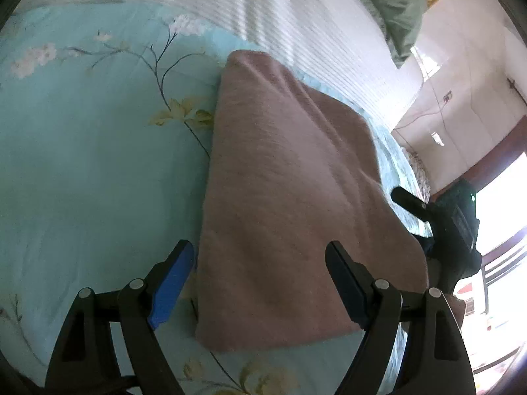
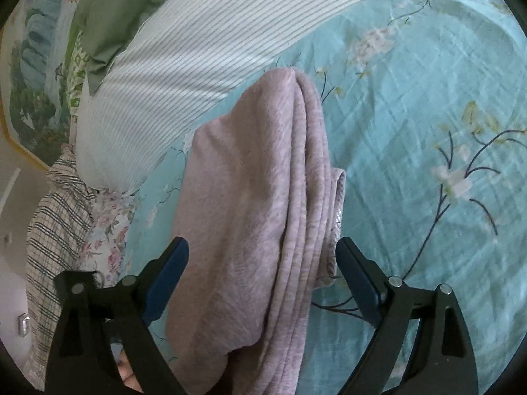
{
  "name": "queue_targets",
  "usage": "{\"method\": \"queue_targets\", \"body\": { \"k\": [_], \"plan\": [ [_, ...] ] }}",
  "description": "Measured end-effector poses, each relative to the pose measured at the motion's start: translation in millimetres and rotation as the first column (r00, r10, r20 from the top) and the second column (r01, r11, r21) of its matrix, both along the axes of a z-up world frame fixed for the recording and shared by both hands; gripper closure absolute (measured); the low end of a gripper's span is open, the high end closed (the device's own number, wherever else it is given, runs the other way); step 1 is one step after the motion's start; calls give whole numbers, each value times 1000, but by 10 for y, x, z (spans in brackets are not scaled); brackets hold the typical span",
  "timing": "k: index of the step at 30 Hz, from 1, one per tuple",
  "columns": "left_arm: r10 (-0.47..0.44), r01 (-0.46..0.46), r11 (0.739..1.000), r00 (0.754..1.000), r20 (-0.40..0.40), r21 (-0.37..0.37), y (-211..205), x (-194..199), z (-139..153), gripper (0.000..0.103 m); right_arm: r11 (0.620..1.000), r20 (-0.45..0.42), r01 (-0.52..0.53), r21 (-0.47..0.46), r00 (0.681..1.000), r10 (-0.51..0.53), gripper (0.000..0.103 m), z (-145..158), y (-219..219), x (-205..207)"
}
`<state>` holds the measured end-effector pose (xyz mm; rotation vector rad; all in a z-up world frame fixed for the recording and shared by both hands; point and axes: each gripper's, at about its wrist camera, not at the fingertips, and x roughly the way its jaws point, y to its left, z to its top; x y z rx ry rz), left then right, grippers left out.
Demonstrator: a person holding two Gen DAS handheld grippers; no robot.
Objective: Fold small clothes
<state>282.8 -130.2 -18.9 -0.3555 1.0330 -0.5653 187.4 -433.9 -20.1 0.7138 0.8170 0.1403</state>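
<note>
A dusty-pink fleece garment (image 1: 290, 204) lies folded on the turquoise floral bedsheet (image 1: 92, 171). My left gripper (image 1: 260, 253) is open, its jaws wide apart over the garment's near left edge, gripping nothing. In the right wrist view the same pink garment (image 2: 250, 217) shows stacked folded layers along its right side. My right gripper (image 2: 263, 250) is open, jaws straddling the garment's near end. The right gripper's body (image 1: 454, 227) shows at the garment's right edge in the left wrist view.
A white striped pillow (image 2: 171, 75) lies behind the garment, with a green cushion (image 2: 122, 10) beyond it. A checked cloth (image 2: 56, 217) and flowered fabric (image 2: 108, 230) hang at the bed's left edge. A wall and a bright window (image 1: 504, 217) are at right.
</note>
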Motion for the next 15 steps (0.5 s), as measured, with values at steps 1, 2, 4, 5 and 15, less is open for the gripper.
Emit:
{"method": "queue_targets", "body": {
  "k": [1,2,4,5,15],
  "plan": [
    [-5,5,1000,1000,-12,-1,-5,66,-30,21,1000,-3,-1,-1,1000,1,12,-4,10,11],
    [-5,5,1000,1000,-20,1,-19,70,-49,21,1000,-8,-4,0,1000,4,12,-14,9,20],
    [-13,13,1000,999,-35,-10,-39,97,-119,21,1000,-11,-6,10,1000,6,12,-32,6,25],
    [-18,17,1000,998,-53,-22,-53,163,-163,21,1000,-13,-7,15,1000,7,12,-44,6,36],
    [-99,93,992,993,-63,-88,-255,564,-430,34,999,-37,-28,20,999,29,35,-199,16,184]
  ]
}}
